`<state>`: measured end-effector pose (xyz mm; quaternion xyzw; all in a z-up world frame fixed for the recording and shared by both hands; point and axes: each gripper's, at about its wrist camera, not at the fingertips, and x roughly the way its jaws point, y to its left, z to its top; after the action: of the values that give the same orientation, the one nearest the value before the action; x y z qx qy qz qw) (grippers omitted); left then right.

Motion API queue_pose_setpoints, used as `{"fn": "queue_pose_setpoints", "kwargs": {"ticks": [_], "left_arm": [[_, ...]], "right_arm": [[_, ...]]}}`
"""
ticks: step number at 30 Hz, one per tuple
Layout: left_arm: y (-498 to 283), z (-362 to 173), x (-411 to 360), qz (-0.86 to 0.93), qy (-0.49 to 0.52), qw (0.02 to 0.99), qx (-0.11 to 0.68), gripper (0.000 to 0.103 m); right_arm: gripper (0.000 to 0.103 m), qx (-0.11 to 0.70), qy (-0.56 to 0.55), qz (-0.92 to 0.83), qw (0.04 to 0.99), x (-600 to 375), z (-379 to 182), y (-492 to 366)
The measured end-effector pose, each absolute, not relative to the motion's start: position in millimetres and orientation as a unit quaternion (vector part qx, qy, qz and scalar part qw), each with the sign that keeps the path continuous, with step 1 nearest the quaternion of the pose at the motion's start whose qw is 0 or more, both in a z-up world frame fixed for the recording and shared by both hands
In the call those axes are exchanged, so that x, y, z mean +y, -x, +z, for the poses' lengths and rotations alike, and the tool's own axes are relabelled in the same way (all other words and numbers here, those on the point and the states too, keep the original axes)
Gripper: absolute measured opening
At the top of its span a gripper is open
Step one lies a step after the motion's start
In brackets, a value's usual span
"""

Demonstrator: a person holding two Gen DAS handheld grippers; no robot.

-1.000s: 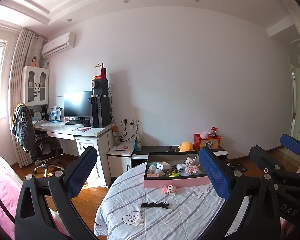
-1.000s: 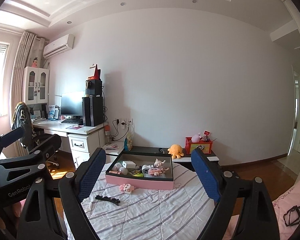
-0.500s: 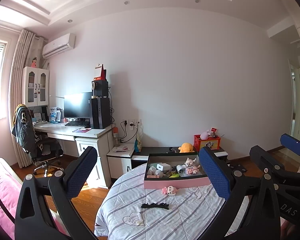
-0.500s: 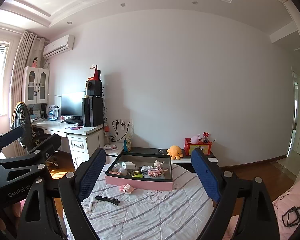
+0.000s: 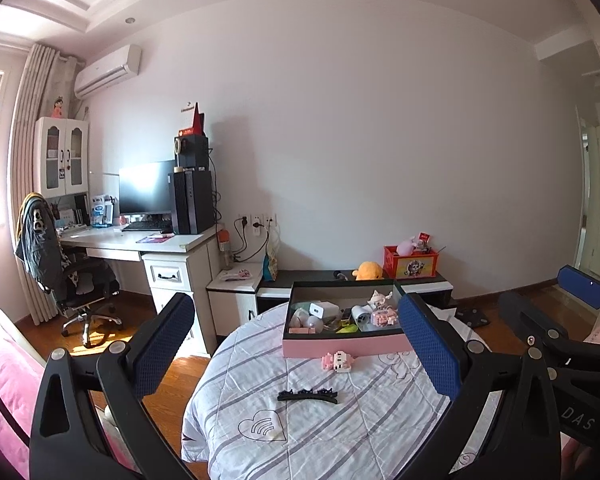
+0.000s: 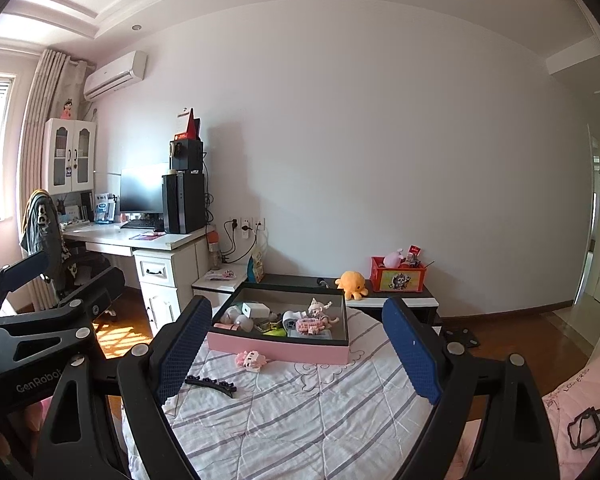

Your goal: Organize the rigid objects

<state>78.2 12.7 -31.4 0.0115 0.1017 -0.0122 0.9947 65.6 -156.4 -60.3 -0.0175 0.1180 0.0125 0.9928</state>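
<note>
Hair clip [image 5: 307, 395] lies on bed quilt [image 5: 340, 432], near pink box [image 5: 342, 346]. Both tools wide, empty: left tool [image 5: 296, 350], right tool [image 6: 300, 354]. Clip prob. light, stiff, thin; I'd grip mid-spine.

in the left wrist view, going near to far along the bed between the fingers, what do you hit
black toothed hair clip → small pink and white brick-built toy → open pink-sided box of small items → orange plush octopus on the low dark cabinet beyond the bed.
</note>
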Motion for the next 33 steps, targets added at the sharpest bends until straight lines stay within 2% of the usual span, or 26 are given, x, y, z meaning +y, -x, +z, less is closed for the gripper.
{"fn": "queue_pose_setpoints", "kwargs": {"ticks": [18,24,33], "left_arm": [[-209.9,-181.3,17.3,-0.028,-0.019,0.945,0.326,0.103],[-244.9,-216.8,15.6,-0.026,0.056,0.918,0.391,0.103],[-288.5,-247.6,6.5,0.021,0.088,0.893,0.441,0.103]], "right_arm": [[0.089,0.323,0.013,0.044,0.945,-159.7,-206.0,-192.7],[0.089,0.351,0.008,0.040,0.935,-171.5,-229.1,-219.6],[0.089,0.380,0.005,0.038,0.924,-185.7,-251.2,-255.5]]}}
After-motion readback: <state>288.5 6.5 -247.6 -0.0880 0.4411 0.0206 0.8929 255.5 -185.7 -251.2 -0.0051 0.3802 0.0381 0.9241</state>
